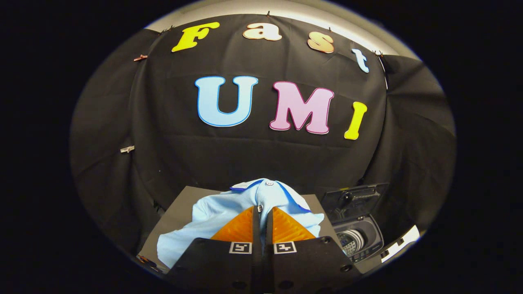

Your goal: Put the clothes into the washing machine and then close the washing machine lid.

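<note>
Hand-held gripper: hand-held gripper (262,212) has its two orange fingers (239,228) brought close together, only a thin dark slit between them; the tips sit at the placket of the shirt, just under a button. Whether cloth is actually pinched between the tips cannot be told from this angle.
Shirt: a light blue shirt (212,212) with a darker blue collar edge lies crumpled on the grey counter (179,204), spreading on both sides of the fingers and just beyond them.
Washing machine: a small top-loading washing machine (359,241) stands to the right of the counter, near the shirt but apart from it. Its lid (354,201) is tipped up and back, and the drum is open.
Step in hand: judging by the layout, this is the pick-up of the shirt; nothing is in the drum that can be made out, and the lid is not yet closed.
Next move: likely a firm pinch on the cloth, a lift high enough for the hanging shirt to pass over the machine's rim, then a carry to the right over the drum opening.
</note>
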Tool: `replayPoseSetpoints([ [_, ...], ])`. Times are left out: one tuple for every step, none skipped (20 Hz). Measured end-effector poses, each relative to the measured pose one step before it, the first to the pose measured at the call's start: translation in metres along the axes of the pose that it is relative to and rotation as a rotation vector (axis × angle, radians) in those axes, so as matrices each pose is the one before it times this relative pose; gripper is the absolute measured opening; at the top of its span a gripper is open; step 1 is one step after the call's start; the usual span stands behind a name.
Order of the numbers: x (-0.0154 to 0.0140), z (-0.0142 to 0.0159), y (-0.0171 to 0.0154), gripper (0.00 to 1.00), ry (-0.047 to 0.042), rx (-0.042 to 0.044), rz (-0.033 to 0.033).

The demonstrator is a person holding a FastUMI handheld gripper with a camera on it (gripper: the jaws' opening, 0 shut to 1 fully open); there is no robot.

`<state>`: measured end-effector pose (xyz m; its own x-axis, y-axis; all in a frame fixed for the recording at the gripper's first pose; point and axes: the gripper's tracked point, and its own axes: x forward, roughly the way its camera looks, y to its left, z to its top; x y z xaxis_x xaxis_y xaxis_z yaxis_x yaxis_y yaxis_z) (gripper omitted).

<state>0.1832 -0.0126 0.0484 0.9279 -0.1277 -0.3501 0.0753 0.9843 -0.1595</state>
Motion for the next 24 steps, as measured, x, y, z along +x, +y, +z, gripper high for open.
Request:
replayPoseSetpoints([
  [-0.00375,0.00552,-0.00329,0.05,-0.00730,-0.00982,0.00448],
  [-0.00273,0.00440,-0.00378,0.05,-0.00882,-0.00779,0.00493],
  [-0.00351,0.00699,-0.00451,0.05,-0.01863,-0.01065,0.00644],
  [-0.00226,0.00875,-0.00724,0.05,-0.01988,-0.01425,-0.00421],
  [-0.00354,0.00078,-0.00860,0.05,-0.00021,-0.01251,0.00933],
  [-0.00178,0.00456,-0.00617,0.05,-0.00864,-0.00558,0.00680],
  [-0.00361,0.00654,-0.00784,0.05,-0.01417,-0.00398,0.00999],
  [-0.00180,0.00469,-0.00959,0.05,-0.00800,0.00024,0.01054],
  [-0.00334,0.00295,-0.00686,0.05,-0.01061,-0.00073,0.01233],
  [-0.00274,0.00393,-0.01084,0.05,-0.01294,-0.00617,0.00689],
  [-0.00287,0.00468,-0.01219,0.05,-0.01692,-0.00574,0.00522],
  [-0.00250,0.00406,-0.01371,0.05,-0.01314,-0.00752,0.00536],
  [-0.00319,0.00175,-0.01325,0.05,-0.00211,0.00010,0.00325],
  [-0.00123,0.00140,-0.01223,0.05,-0.00293,0.00583,0.00406],
  [-0.00105,-0.00018,-0.01476,0.05,0.00587,0.00305,0.00003],
  [-0.00034,0.00181,-0.01507,0.05,-0.00187,0.00237,-0.00142],
  [-0.00156,-0.00056,-0.01542,0.05,0.00090,0.00224,-0.00188],
  [-0.00100,-0.00057,-0.01566,0.05,-0.00238,0.00382,-0.00108],
  [-0.00030,-0.00209,-0.01774,0.05,-0.00561,0.00567,-0.00629],
  [0.00089,0.00037,-0.01481,0.05,-0.01102,0.00767,-0.00984],
  [0.00139,-0.00489,-0.01747,0.05,0.00051,0.01027,-0.01435],
  [-0.00019,-0.00634,-0.01573,0.05,0.00012,0.01055,-0.00922],
  [0.00242,-0.00677,-0.01867,0.05,0.01061,0.01130,-0.02284],
  [0.00405,-0.00625,-0.01503,0.05,0.00431,0.01087,-0.01254],
])
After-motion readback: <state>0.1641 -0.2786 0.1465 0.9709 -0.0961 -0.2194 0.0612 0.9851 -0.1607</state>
